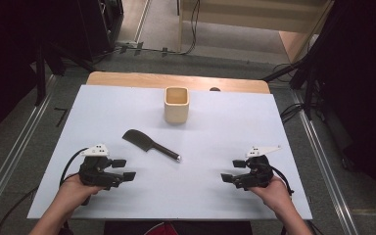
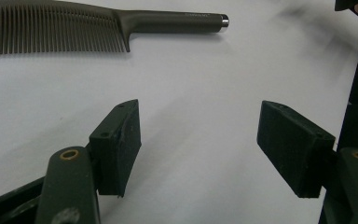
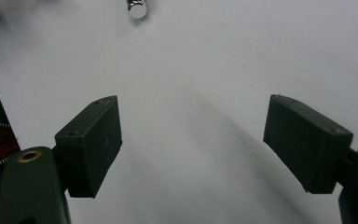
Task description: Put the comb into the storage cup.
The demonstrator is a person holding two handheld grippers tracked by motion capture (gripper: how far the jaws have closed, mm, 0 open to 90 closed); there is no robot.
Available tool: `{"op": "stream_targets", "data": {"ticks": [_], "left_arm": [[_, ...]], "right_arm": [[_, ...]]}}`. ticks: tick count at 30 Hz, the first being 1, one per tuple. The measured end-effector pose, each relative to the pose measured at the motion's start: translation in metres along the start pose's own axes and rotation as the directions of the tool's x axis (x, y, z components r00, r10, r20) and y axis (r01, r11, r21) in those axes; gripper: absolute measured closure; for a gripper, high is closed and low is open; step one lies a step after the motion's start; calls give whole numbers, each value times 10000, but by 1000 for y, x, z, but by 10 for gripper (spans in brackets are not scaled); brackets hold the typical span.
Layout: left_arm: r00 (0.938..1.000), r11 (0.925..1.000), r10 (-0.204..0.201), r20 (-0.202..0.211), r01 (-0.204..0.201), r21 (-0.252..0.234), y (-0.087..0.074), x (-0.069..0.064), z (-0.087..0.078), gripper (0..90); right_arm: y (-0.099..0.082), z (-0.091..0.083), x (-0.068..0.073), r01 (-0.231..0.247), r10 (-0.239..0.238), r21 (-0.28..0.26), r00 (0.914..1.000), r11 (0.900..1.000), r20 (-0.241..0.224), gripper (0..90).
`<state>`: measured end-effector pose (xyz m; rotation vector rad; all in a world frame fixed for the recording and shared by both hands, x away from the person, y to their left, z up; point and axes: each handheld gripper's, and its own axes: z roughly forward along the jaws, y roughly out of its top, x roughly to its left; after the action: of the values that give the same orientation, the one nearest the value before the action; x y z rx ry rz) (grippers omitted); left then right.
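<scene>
A dark comb (image 1: pixel 149 144) with a silver-tipped handle lies flat near the middle of the white table sheet (image 1: pixel 215 132). Behind it stands a cream square cup (image 1: pixel 176 104), upright and hollow. My left gripper (image 1: pixel 123 169) rests at the front left, jaws wide apart with nothing between them; its own view has the comb (image 2: pixel 98 28) lying ahead of the fingers (image 2: pixel 119 144). My right gripper (image 1: pixel 231 171) sits at the front right, also open and empty. The comb's silver handle tip (image 3: pixel 137 9) peeks in at the top of the right gripper view.
The wooden table edge (image 1: pixel 176 81) runs behind the sheet. Grey floor with cables and metal rails surrounds the table; dark stands rise at both sides. A person's hands hold both grippers near the front edge.
</scene>
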<state>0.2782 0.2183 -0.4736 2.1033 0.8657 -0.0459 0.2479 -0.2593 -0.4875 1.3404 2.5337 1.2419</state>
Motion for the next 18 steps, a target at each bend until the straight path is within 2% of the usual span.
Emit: {"op": "stream_targets", "data": {"ticks": [18], "left_arm": [[10000, 10000, 3, 16, -3, -22, 0, 0, 0, 315]], "right_arm": [[0, 1, 1, 44, -43, 87, 10000, 10000, -67, 183]]}}
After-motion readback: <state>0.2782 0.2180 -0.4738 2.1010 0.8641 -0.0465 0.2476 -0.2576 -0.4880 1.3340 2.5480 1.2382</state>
